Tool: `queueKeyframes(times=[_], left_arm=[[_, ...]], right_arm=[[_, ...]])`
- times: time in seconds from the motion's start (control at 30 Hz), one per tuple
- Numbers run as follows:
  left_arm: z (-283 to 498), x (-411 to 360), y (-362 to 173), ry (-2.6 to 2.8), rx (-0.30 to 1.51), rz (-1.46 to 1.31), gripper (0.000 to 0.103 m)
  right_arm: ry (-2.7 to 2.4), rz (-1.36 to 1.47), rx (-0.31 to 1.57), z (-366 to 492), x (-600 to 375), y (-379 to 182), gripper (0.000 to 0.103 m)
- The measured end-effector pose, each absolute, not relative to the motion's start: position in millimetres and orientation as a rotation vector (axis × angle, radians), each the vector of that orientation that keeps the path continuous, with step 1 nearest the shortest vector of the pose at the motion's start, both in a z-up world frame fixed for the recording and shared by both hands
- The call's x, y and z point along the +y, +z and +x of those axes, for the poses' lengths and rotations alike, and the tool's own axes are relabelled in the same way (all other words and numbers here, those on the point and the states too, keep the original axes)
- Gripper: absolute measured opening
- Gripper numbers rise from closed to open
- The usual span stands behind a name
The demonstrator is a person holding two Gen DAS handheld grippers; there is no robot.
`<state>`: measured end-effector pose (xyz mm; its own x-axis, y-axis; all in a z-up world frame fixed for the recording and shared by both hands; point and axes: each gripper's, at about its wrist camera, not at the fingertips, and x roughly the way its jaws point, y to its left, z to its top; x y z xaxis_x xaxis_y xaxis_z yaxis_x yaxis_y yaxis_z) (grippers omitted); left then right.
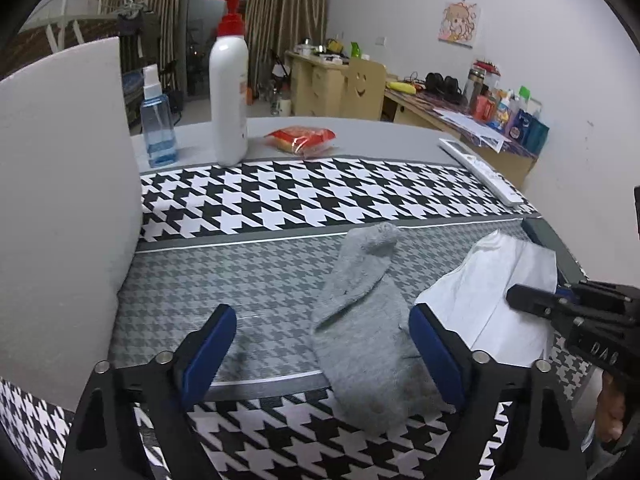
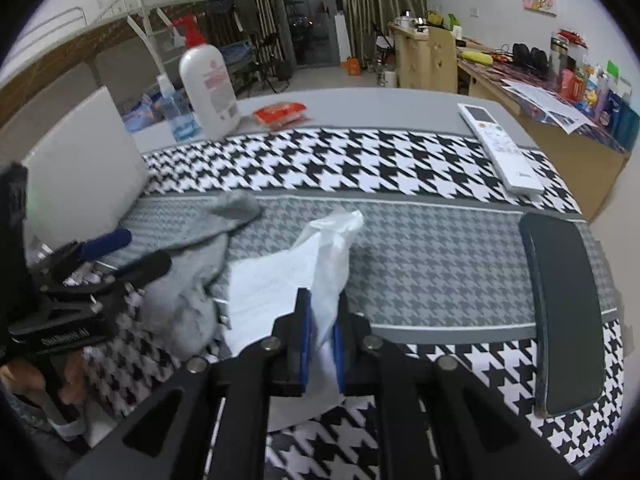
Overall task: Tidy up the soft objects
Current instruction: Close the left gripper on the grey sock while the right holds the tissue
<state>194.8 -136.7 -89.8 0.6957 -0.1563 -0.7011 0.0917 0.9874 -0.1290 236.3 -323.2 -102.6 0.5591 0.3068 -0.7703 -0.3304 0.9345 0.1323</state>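
A grey sock lies lengthwise on the houndstooth mat. My left gripper stands open and wide around the sock's near half; the sock is closer to the right pad, and neither pad presses on it. Right of the sock lies a white cloth. My right gripper has its jaws narrowly apart with a fold of the white cloth loose between them. The left wrist view shows the right gripper over the cloth's right edge. From the right wrist, the left gripper hovers over the sock.
A white board stands along the left. At the back are a white pump bottle, a blue spray bottle and a red packet. On the right lie a white remote and a flat black object.
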Motion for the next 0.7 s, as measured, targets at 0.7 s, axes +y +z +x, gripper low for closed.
queueKeyframes(times=[0.7], left_arm=[[211.6, -158.4, -101.1, -0.176, 0.876, 0.002, 0.053]], right_arm=[[0.372, -0.038, 0.898, 241.2, -320.4, -111.8, 0.065]])
